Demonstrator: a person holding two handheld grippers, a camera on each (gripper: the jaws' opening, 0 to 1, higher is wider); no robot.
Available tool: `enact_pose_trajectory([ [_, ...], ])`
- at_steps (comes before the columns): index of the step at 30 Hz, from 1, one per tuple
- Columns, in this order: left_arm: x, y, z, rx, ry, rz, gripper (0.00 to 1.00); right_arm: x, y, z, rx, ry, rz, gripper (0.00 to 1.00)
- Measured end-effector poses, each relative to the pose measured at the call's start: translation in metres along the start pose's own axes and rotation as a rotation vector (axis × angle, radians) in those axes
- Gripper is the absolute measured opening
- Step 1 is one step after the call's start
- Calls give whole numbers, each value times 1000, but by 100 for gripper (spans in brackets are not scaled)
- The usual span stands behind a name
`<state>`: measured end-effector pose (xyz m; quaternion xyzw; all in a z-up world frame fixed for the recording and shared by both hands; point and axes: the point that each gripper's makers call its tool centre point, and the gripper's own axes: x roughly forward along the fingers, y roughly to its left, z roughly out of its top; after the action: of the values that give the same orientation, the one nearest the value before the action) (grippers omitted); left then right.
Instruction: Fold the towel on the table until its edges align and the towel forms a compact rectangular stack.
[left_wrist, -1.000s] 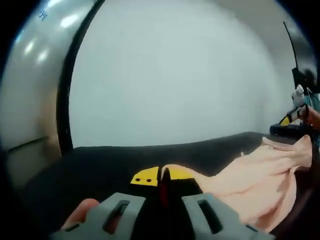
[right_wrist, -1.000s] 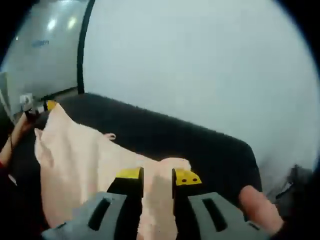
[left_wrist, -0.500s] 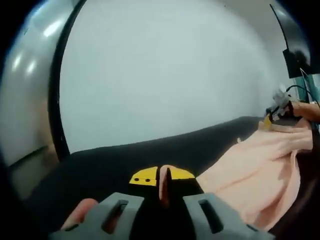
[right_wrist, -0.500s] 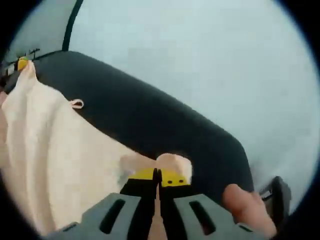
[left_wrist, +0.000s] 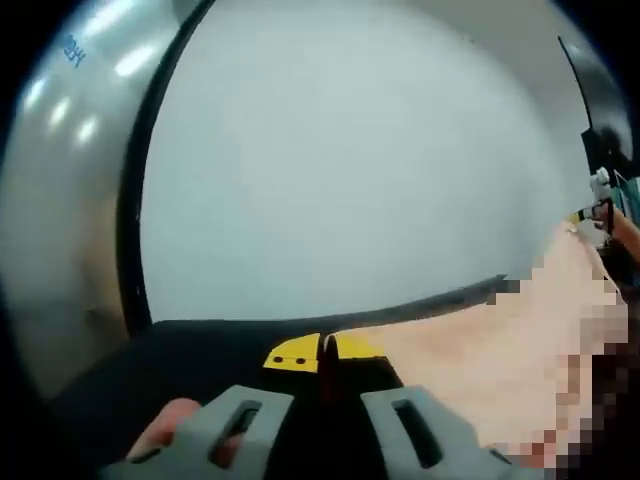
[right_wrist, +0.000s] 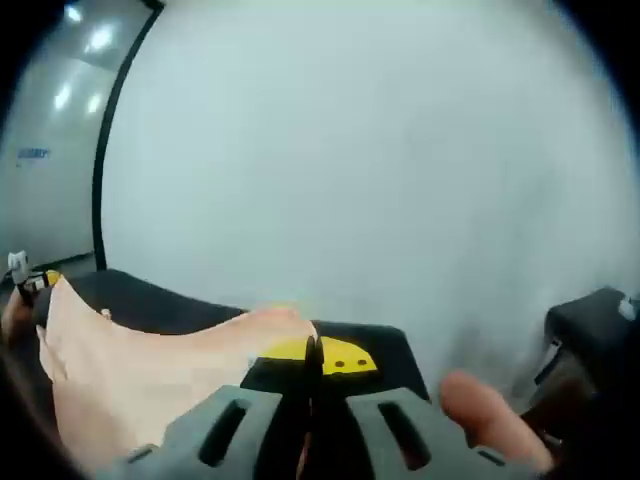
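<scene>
A peach towel hangs stretched between my two grippers above the black table. In the left gripper view, my left gripper is shut on one towel corner, its yellow tips pressed together. The cloth runs off to the right, up to the right gripper, small at the far edge. In the right gripper view, my right gripper is shut on another corner of the towel. From there the cloth spreads left to the left gripper. Under it lies the black table.
A pale wall rises behind the table, with a dark vertical frame and glass to its left. A dark object stands at the right of the right gripper view. Fingers of a hand show beside the jaws.
The right gripper, open around the towel's edge a second ago, has shut on it. Both views have tilted up toward the wall and the towel now stretches flatter between the grippers.
</scene>
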<state>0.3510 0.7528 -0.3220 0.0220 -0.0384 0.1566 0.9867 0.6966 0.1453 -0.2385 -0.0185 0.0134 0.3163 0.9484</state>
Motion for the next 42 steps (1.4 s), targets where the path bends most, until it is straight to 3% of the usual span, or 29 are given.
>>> enact_pose_trajectory([
  [4,-12,-19,52,42,-93,-22,0,-41,-5,47,-44,-157,-32,0],
  [7,-24,-35,91,90,-140,-7,0,-77,-12,83,-35,-280,-79,0],
  [9,-34,-40,126,112,-202,-2,0,-103,-17,108,-10,-360,-101,0],
  [13,-62,-56,192,174,-285,-12,0,-149,-15,145,-81,-465,-142,0],
  [15,-76,-65,216,181,-298,-11,0,-170,-14,157,-83,-502,-143,0],
  [21,-119,-91,265,232,-348,-11,0,-221,-11,179,-47,-588,-134,0],
  [23,-131,-97,273,240,-354,-7,0,-228,-13,181,-61,-594,-151,0],
  [25,-137,-97,277,242,-352,-6,0,-225,-18,177,-70,-559,-172,0],
  [27,-134,-90,274,226,-325,5,0,-209,-21,167,-65,-501,-161,0],
  [28,-128,-84,268,226,-297,23,0,-195,-23,155,-60,-441,-161,0],
  [30,-106,-72,242,240,-195,44,0,-160,-27,128,-56,-323,-148,0],
  [32,-78,-66,208,208,-94,9,0,-123,-34,93,-2,-217,-152,0],
  [35,-35,-55,150,191,50,-36,0,-70,-40,33,-6,-54,-151,0],
  [38,4,-48,87,172,173,-70,0,-23,-44,-21,-10,48,-148,0],
  [40,33,-42,38,169,270,-73,0,14,-47,-64,-1,136,-155,0],
  [42,61,-24,2,171,344,-59,0,42,-44,-97,-36,214,-127,0],
])
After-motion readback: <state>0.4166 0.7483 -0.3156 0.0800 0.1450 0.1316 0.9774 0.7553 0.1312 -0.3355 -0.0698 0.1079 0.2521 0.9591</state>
